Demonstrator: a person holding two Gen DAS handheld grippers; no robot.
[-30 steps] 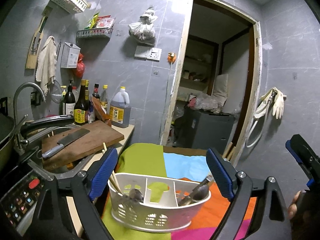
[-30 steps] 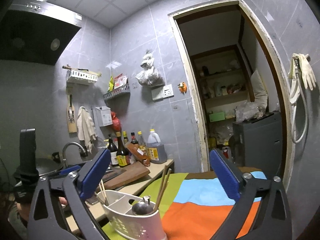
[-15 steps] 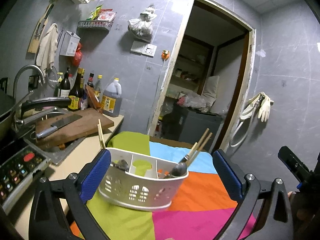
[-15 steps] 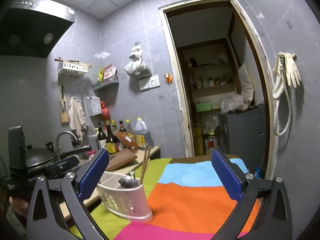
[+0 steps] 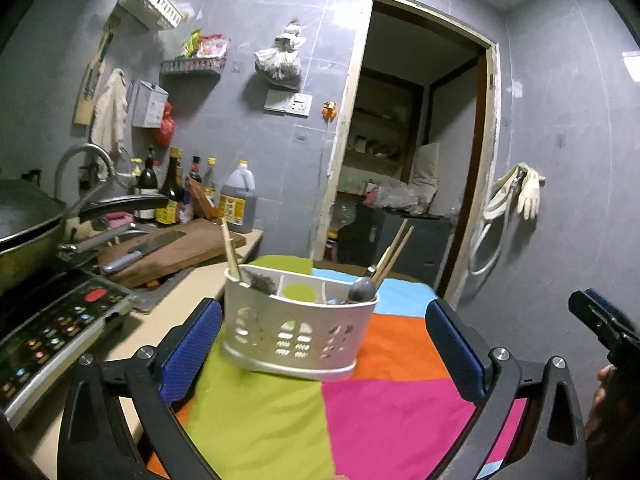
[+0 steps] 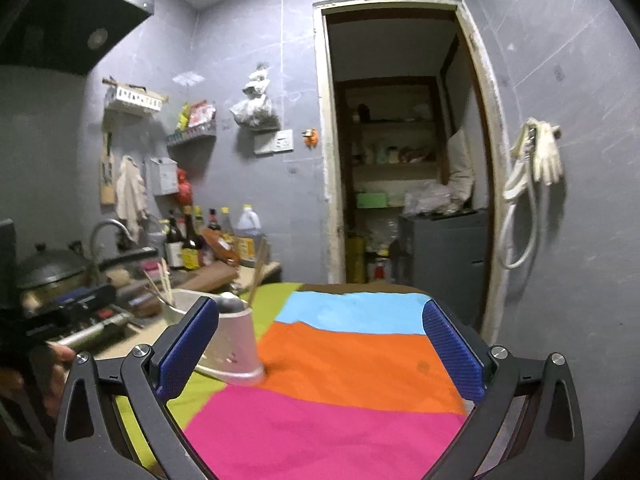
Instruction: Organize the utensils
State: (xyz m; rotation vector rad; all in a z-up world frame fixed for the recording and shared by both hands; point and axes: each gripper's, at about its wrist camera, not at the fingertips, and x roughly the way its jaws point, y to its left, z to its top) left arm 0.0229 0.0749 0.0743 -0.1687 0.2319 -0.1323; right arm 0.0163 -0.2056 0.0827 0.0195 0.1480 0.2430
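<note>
On the patchwork cloth [image 5: 256, 412] the white utensil caddy [image 5: 298, 330] stands loaded and free, so both wide-open grippers, left gripper [image 5: 324, 350] just opened and right gripper [image 6: 320, 350] empty, are best drawn straight back without clipping it.

home kitchen | wok [image 5: 24, 216], faucet [image 5: 80, 160], sauce bottles [image 5: 172, 188], cutting board [image 5: 172, 246], range hood [image 6: 60, 12]

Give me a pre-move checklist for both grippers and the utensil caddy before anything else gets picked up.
1. Left gripper jaws wide, nothing between the pads: ok.
2. Right gripper open and empty: ok.
3. White caddy upright on the colourful cloth: ok.
4. Chopsticks and spoon inside the caddy: ok.
5. Middle compartment free: ok.
6. Any utensils lying outside the caddy: cannot tell.
</note>
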